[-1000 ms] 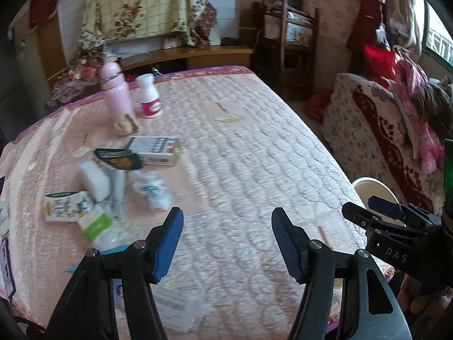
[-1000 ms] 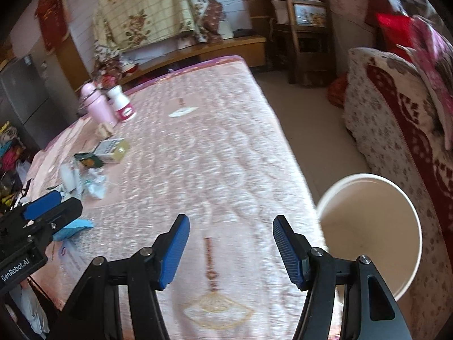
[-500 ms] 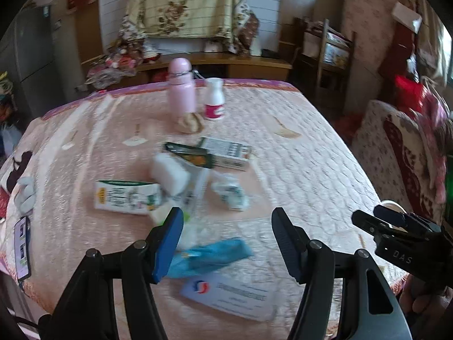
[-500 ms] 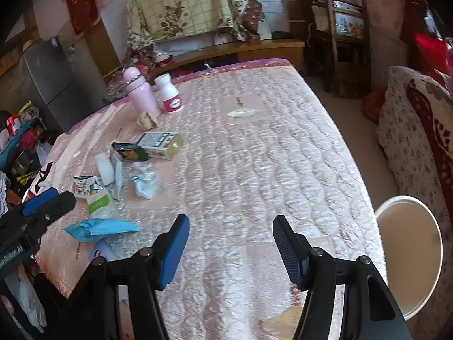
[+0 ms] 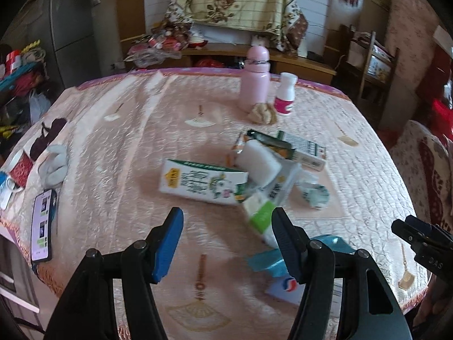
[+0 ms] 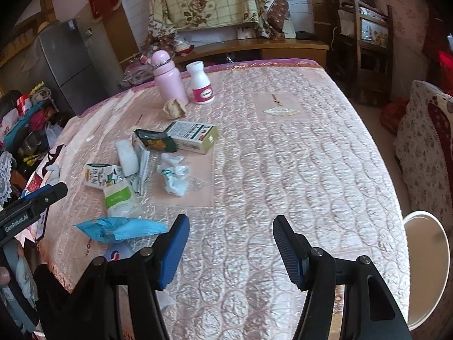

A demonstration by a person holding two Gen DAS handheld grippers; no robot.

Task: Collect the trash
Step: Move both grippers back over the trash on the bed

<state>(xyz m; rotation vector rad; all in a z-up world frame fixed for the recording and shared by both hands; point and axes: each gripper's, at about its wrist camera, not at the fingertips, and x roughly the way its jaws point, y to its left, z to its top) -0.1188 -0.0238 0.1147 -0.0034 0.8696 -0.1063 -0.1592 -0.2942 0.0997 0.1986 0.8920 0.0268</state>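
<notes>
Here, most of both frames is taken up by the quilted pink table cover, and the white bucket is seen at the lower right edge of the right wrist view, standing on the floor beside the table — presumably placed there so that litter can be dropped straight over the edge. The trash is gathered in a loose heap at centre frame in the left wrist view: a green-and-white carton, a white foam block, a boxed carton behind it, a crumpled wrapper and, nearer the lower right, a blue packet. A pink bottle and a white pill bottle stand upright at upper centre, apart from the heap, and are probably not meant as trash. The left gripper is held wide open and empty, aimed at the heap — judged to be lining up on the carton. The right gripper is likewise spread wide with nothing held, over bare cloth at lower centre.
</notes>
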